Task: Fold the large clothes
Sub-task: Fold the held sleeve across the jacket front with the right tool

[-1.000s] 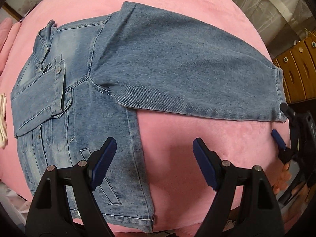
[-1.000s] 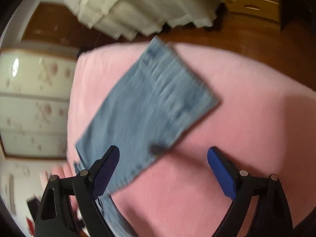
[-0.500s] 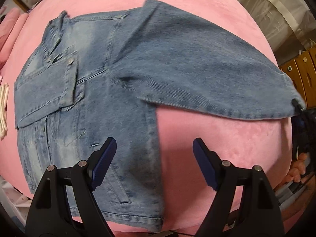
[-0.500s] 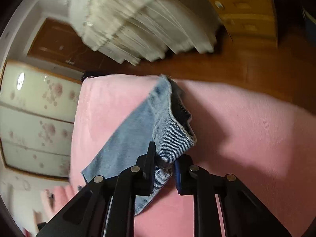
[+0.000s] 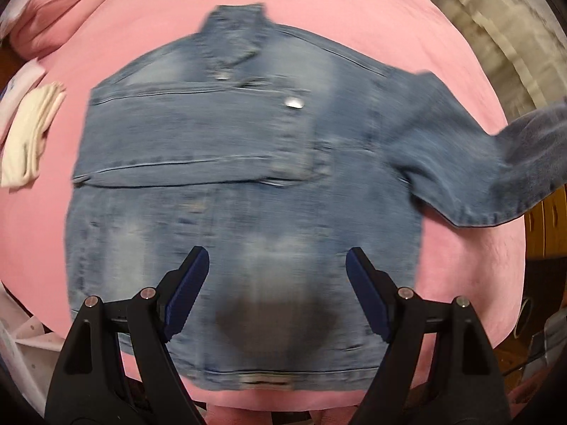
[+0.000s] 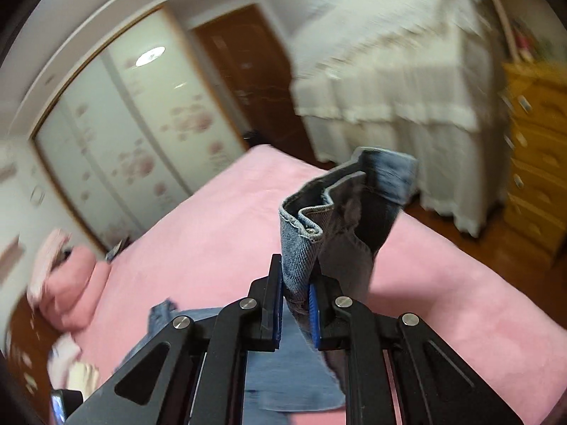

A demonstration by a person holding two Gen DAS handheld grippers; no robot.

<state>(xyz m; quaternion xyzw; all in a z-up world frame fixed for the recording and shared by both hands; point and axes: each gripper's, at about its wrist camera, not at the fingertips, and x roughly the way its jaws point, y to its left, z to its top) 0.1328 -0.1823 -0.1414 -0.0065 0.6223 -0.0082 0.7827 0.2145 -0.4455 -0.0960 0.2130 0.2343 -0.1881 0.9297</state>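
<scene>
A blue denim jacket [image 5: 248, 184] lies front up on the pink bed [image 5: 149, 28], collar at the far side. My left gripper [image 5: 276, 290] is open and empty, hovering above the jacket's lower part. The jacket's right sleeve [image 5: 496, 163] is lifted off the bed toward the right edge of the left wrist view. My right gripper [image 6: 296, 311] is shut on the sleeve cuff [image 6: 333, 219] and holds it up in the air above the bed [image 6: 212, 233].
A folded cream cloth [image 5: 32, 138] lies on the bed left of the jacket. Pink pillows [image 6: 74, 290] sit at the bed's head. A wooden dresser [image 6: 538, 148], a cloth-covered table [image 6: 397, 71] and wardrobe doors [image 6: 117, 134] stand around the bed.
My right gripper has lifted the clamped sleeve cuff off the bed. My left gripper has moved left from the jacket's side to over the middle of its lower front.
</scene>
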